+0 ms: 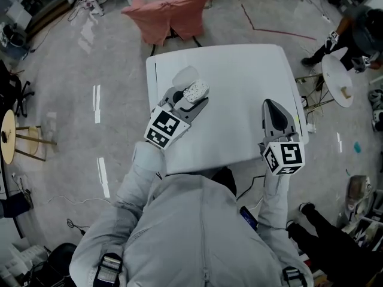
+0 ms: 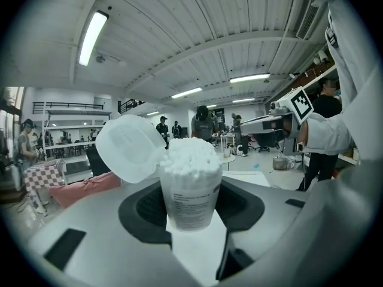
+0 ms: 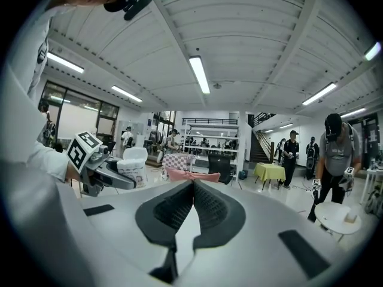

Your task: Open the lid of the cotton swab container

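The clear plastic cotton swab container (image 2: 188, 187) is gripped upright by the left tongs (image 2: 190, 213), its white lid (image 2: 128, 146) tipped open leftward. The right tongs (image 3: 192, 190) are closed empty, well apart rightward.

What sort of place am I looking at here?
Probably a big open lab or workshop hall: long strip lights overhead, a staircase at the back, and a yellow table among others.

White swabs (image 2: 190, 154) in a clear container (image 2: 187, 205), frosted white lid (image 2: 128, 147). Left gripper (image 1: 191, 98) and right gripper (image 1: 268, 103): grey, black-and-white marker cubes (image 1: 163, 128). White table (image 1: 239, 76), pink cloth (image 1: 170, 14) beyond the left one.
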`<state>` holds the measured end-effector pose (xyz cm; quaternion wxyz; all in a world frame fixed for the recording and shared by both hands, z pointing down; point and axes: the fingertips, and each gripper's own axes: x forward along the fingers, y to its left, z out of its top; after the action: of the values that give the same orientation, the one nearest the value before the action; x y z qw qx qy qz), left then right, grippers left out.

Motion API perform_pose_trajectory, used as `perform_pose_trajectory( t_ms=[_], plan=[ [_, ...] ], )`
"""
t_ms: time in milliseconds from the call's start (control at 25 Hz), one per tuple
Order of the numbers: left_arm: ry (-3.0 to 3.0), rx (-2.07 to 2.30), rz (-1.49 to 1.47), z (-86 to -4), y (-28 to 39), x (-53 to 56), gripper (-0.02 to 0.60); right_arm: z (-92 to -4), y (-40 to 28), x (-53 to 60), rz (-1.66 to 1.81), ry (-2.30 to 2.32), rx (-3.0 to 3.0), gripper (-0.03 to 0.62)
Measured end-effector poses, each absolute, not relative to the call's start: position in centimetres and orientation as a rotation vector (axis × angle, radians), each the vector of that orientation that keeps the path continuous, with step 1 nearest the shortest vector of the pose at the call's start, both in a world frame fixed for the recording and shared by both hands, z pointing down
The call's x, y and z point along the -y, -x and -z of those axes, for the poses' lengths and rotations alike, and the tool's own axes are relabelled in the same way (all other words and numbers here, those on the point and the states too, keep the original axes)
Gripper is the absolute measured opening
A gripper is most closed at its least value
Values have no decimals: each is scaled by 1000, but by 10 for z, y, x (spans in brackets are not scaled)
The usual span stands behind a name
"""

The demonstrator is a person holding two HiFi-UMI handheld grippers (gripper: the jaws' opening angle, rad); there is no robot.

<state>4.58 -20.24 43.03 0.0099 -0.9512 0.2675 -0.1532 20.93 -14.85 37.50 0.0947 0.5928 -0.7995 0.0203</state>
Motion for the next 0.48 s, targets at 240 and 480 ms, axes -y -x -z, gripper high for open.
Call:
perform_pose_trajectory(
  t_ms=[240,480],
  plan=[
    [2984,-771,510,-449,-91,226,213,-390,-237,162,-102,-1784,2342,34],
    [3003,-718,562,-477,-136,258,213,-406,-264,185,-143,-1803,2312,34]
  ],
)
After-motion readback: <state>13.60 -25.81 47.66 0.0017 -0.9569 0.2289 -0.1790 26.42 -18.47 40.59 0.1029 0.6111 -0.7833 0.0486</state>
